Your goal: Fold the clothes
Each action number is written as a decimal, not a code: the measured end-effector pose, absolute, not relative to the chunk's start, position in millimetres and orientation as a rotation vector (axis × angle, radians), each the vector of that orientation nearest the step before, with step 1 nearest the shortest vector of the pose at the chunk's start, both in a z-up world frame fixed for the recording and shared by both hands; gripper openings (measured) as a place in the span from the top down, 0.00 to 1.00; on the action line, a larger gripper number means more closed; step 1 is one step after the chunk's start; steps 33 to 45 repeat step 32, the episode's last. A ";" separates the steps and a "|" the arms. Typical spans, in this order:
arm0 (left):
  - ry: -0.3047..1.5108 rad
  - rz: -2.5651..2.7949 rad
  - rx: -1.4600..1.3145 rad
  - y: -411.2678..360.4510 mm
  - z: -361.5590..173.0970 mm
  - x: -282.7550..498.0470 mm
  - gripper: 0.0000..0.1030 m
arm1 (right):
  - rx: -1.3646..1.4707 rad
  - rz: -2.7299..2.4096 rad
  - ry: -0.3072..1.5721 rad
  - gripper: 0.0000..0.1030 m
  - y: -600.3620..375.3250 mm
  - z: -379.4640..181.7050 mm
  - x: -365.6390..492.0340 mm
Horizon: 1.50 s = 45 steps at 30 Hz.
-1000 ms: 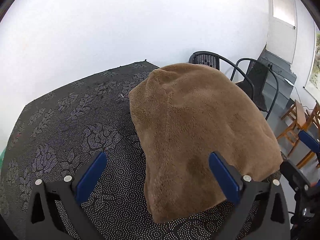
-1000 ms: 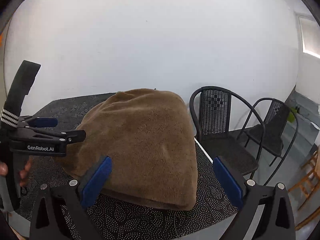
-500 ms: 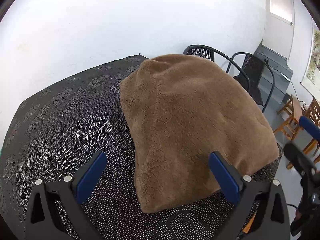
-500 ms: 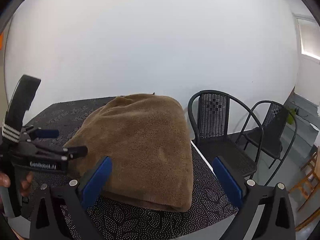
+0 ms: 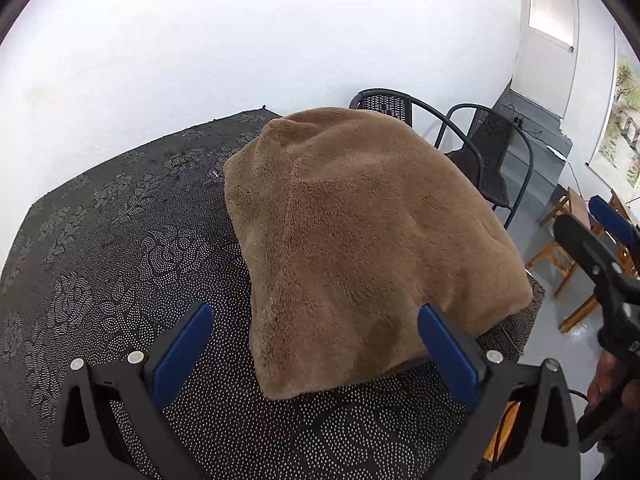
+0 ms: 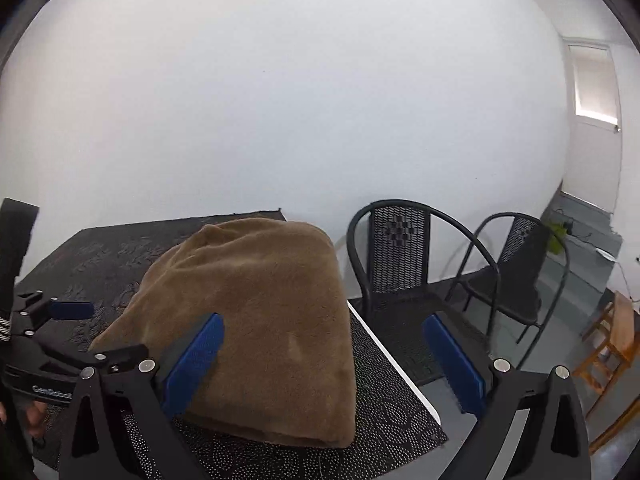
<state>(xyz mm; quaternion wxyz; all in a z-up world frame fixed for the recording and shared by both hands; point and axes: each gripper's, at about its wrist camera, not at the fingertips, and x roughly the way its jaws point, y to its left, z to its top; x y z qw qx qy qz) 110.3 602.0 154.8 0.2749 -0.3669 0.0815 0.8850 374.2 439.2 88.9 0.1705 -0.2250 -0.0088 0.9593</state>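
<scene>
1. Left wrist view: you have one folded brown fleece garment (image 5: 360, 240) lying on the counter (image 5: 100, 240), which carries one black cloth with a dotted flower pattern. The garment fills the centre and runs toward 1 o'clock, its near corner at 6 o'clock between your fingers.
2. Your left tongs (image 5: 316, 344) are spread wide with nothing between the two blue pads; the right-hand pad (image 5: 448, 356) overlaps the garment's near edge, and contact cannot be told.
3. Your right tongs (image 5: 600, 236) show at 3 o'clock, off the counter's edge.
4. Right wrist view: the right tongs (image 6: 324, 364) are also spread wide and grip nothing; the garment (image 6: 260, 312) sits at 7 o'clock to centre.
5. Two black metal chairs (image 6: 400, 264) stand at 3 o'clock beside the counter, the second one (image 6: 516, 272) farther right.
6. The left tongs (image 6: 76, 332) appear at 9 o'clock, near the garment's left edge.
</scene>
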 end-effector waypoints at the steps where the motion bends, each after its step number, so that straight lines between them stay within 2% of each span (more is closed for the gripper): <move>1: 0.223 2.380 -0.987 602.4 154.8 110.7 0.00 | -0.671 2.721 -0.023 0.01 438.3 86.4 372.4; 6: 0.252 2.404 -0.995 604.8 151.9 112.0 0.00 | -0.754 2.720 -0.083 0.01 430.6 71.4 365.8; 45: 0.308 2.406 -1.047 607.7 134.8 107.2 0.00 | -0.835 2.735 -0.042 0.01 435.1 53.5 354.0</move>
